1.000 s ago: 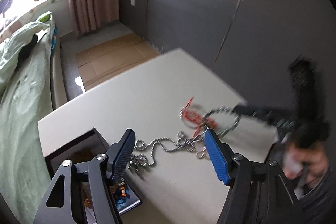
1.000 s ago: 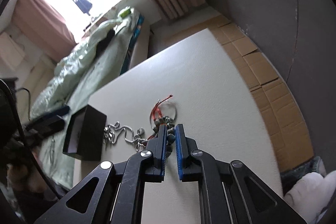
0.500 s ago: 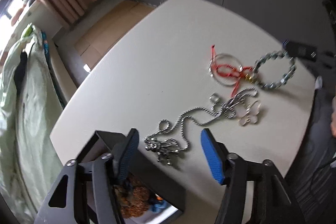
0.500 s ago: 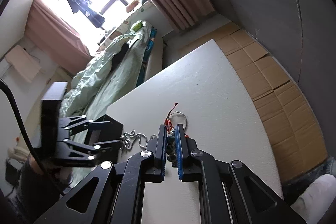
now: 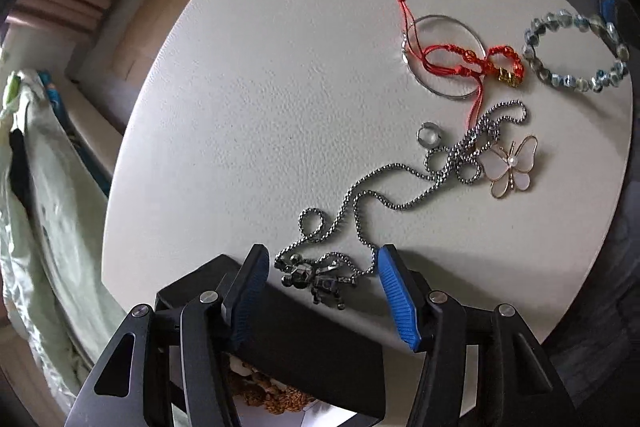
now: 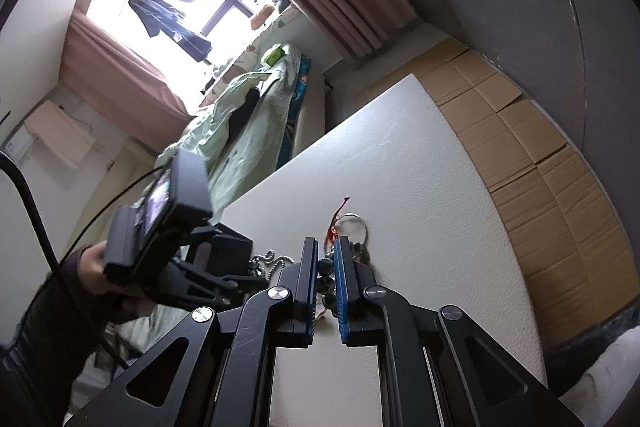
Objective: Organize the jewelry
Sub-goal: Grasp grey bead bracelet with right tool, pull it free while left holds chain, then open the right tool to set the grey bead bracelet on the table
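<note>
mostly undone: chain point(image 5: 384, 183), butterfly point(image 5: 510, 167), red cord point(image 5: 460, 61) lie loose on the table point(image 5: 280, 87); only some beads sit in the box point(image 5: 312, 355). left gripper point(image 5: 320, 281) gapes empty over the chain; right gripper point(image 6: 326, 281) pinches the bead bracelet point(image 5: 576, 51).

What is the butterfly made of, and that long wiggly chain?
The butterfly brooch looks like thin gold-coloured metal around glossy, pale pink wings, maybe enamel or shell, with a pearl-like bead in the middle. The chain necklace looks like shiny silvery metal: tiny links glint.
</note>
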